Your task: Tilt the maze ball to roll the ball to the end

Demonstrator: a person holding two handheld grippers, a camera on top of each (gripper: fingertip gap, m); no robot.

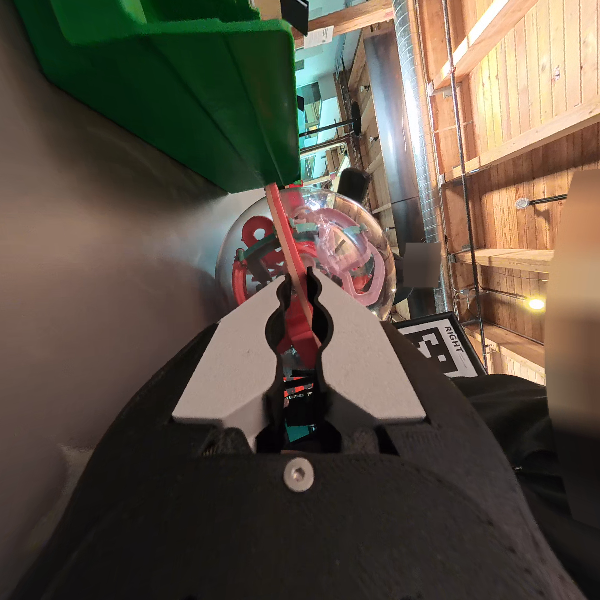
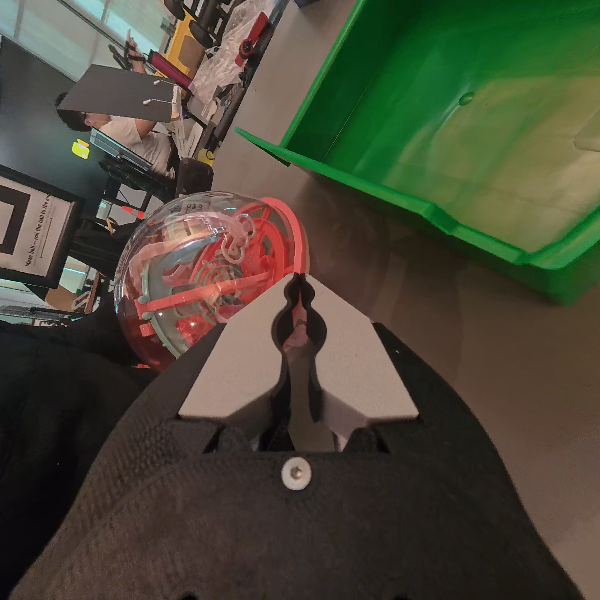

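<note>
The maze ball (image 1: pixel 341 246) is a clear sphere with red, pink and teal tracks inside and a red rim (image 1: pixel 282 220) around its middle. My left gripper (image 1: pixel 299 276) is shut on that rim, which runs slantwise between its pads. In the right wrist view the ball (image 2: pixel 194 259) sits left of my right gripper (image 2: pixel 299 276). Its fingertips meet where the rim (image 2: pixel 298 227) runs into them, and a thin pink strip shows between the pads. I cannot pick out the small ball inside. I cannot tell whether the sphere touches the grey table (image 2: pixel 422 357).
A green plastic bin (image 2: pixel 454 130) stands on the table just beyond the ball; it also shows in the left wrist view (image 1: pixel 194 97). A framed card (image 2: pixel 32 233) stands at the left. A person (image 2: pixel 136 136) sits at a cluttered bench behind. One gripper's finger ends stand about 15 cm off the other's.
</note>
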